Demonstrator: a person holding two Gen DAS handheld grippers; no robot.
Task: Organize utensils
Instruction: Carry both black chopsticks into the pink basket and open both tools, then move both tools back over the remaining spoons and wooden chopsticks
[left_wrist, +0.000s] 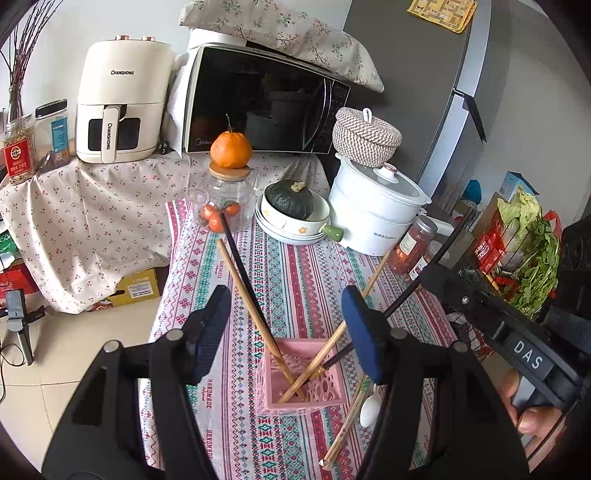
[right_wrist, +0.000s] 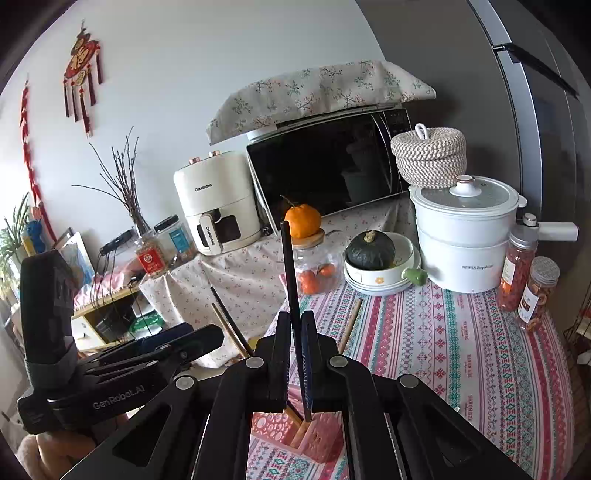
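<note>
A pink perforated utensil holder (left_wrist: 301, 376) stands on the patterned tablecloth and holds a black chopstick (left_wrist: 240, 266) and wooden chopsticks (left_wrist: 243, 284). My left gripper (left_wrist: 288, 325) is open above the holder, empty. My right gripper (right_wrist: 295, 354) is shut on a black chopstick (right_wrist: 290, 280), held upright with its lower end in the holder (right_wrist: 317, 435). In the left wrist view that chopstick (left_wrist: 417, 288) slants in from the right. A white spoon (left_wrist: 370, 406) and more wooden chopsticks (left_wrist: 345, 428) lie on the cloth right of the holder.
Behind the holder stand a glass jar with an orange on top (left_wrist: 225, 195), stacked bowls with a green squash (left_wrist: 291, 214), a white cooker (left_wrist: 373, 210) and two spice jars (right_wrist: 524, 277). A microwave (left_wrist: 266, 99) and air fryer (left_wrist: 122, 107) are at the back.
</note>
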